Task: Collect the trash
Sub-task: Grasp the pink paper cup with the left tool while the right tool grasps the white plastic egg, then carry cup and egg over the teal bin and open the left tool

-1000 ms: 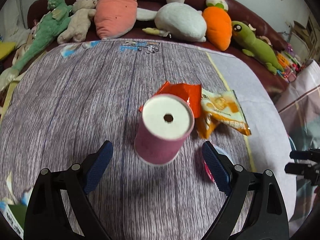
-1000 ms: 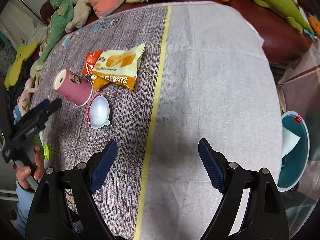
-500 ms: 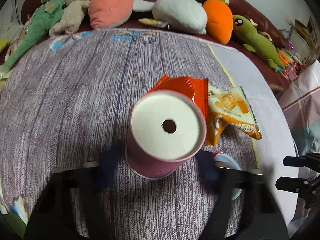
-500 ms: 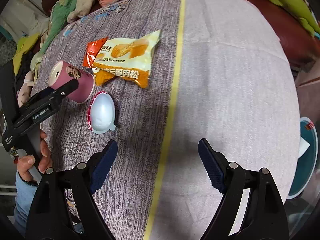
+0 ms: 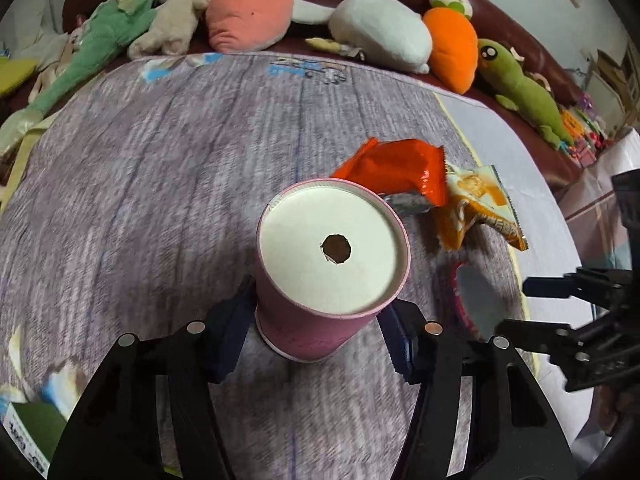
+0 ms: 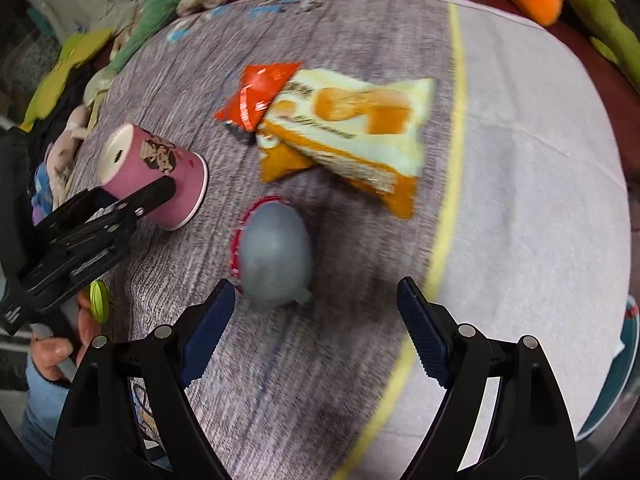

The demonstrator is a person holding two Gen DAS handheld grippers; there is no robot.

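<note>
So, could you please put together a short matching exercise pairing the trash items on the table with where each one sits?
Things:
1. pink paper cup
2. orange wrapper
3. yellow snack bag
4. grey egg-shaped shell

Places:
A. lying partly under the yellow snack bag
B. just ahead of the open right claw
C. upside down between the left claw's pads
D. nearest the tablecloth's yellow stripe

Pairs: 1-C, 2-A, 3-D, 4-B
</note>
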